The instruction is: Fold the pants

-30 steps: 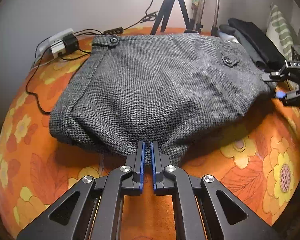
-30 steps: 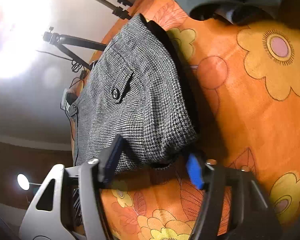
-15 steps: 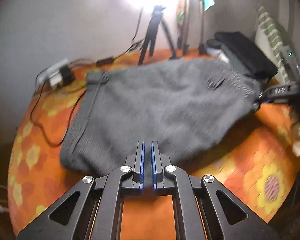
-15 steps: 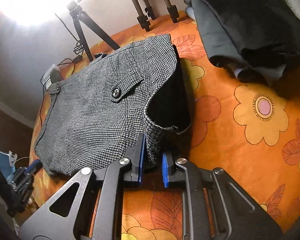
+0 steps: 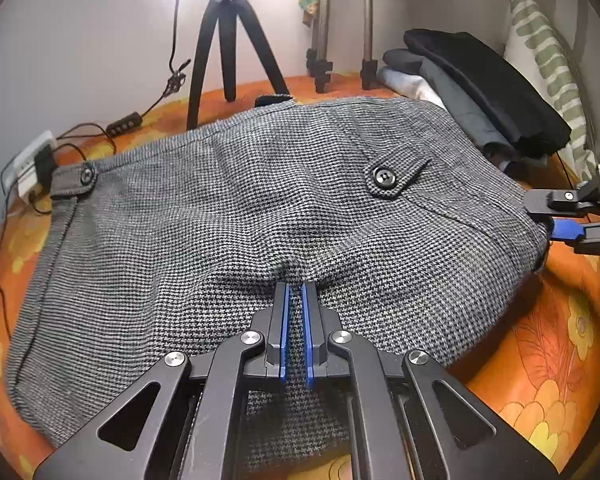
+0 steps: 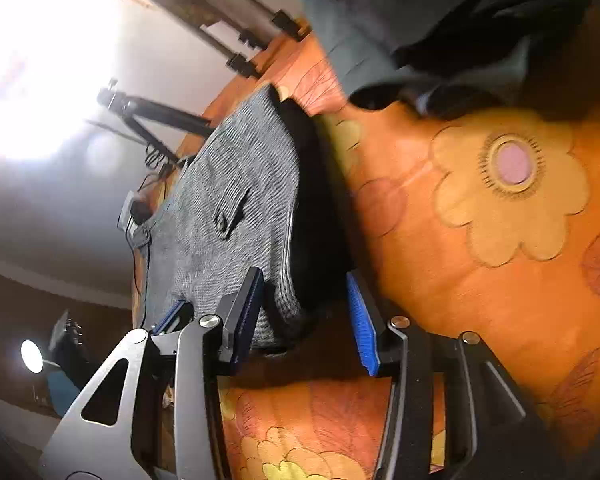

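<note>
My left gripper (image 5: 296, 292) points steeply down and its jaws are closed together; the tips press into the grey pants (image 5: 236, 220) and a small pucker of cloth stands just in front of them. I cannot tell if any cloth is pinched between the pads. My right gripper (image 6: 304, 300) is rolled on its side at the right corner of the pants; its jaws have just been opening and stand apart around that corner, with the pads not pressing on it.

The pants lie folded on the orange flowered cover (image 5: 540, 360). Near their front edge and their right edge the cover is bare. Behind the pants stand a black tripod (image 5: 228, 40) and two metal stand legs (image 5: 366, 20), and to the back right, just beside the pants, is a pile of dark clothes (image 5: 488, 88). At the left edge of the pants a power strip (image 5: 28, 164) with cables lies.

Only the right wrist view shows the dark inner side (image 6: 316, 216) of the folded pants. Only the left view shows the striped pillow (image 5: 548, 60).
</note>
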Motion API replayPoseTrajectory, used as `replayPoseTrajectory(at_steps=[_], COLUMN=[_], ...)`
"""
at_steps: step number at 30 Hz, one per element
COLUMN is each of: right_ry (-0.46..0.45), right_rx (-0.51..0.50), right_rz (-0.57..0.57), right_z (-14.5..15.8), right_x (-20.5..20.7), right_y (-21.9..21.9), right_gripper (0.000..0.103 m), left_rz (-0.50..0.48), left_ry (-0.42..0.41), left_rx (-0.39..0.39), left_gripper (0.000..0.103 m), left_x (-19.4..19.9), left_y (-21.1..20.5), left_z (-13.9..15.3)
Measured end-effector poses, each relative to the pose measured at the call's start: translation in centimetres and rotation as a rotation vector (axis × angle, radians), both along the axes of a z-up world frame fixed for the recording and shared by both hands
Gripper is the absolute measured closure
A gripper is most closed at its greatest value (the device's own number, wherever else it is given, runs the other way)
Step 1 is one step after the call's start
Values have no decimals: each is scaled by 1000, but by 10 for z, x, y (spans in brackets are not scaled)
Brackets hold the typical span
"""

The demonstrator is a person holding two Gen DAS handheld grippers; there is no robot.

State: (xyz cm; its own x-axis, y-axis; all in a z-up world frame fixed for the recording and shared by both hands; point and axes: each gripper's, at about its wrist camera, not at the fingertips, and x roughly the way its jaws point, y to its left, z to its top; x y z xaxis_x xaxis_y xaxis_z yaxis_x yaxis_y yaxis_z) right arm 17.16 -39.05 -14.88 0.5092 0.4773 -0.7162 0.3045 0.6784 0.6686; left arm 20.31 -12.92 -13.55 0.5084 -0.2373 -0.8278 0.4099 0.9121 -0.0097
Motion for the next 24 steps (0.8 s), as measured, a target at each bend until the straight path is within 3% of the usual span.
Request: replayPoseTrajectory(at_steps=[2, 6, 8, 11, 12, 15, 16, 21, 24], right_ry=[2, 15, 31, 49, 54, 59, 59, 51, 50], right_rx=[-5, -2, 11, 40, 52, 69, 76, 117, 130], right_rz=[-4, -14, -7, 10, 20, 42, 46, 53, 35], right_z=[1, -1, -4, -8, -10, -12, -13, -13, -13], right_x=[0, 0, 1, 0, 0, 3, 4, 9, 8], right_y=[-3, -7, -6, -4, -2, 2, 3, 2, 0], right_gripper=[56, 41, 40, 40, 40, 40, 41, 59, 59], left_rz=[6, -20, -20, -52, -74, -144, -168, -290, -321], left_ry=[13, 4, -9, -59, -66, -84, -83, -79, -56], left_rx=[-11, 22, 41, -8, -18, -46, -55, -44, -46], left_gripper=[98, 98, 98, 98, 95, 63, 59, 59, 59], left_x=[2, 3, 2, -11, -15, -31, -35, -53, -54], left_y=[3, -3, -6, -6, -8, -19, -23, -57, -73], left_z=[-2, -3, 1, 18, 22, 33, 35, 33, 26])
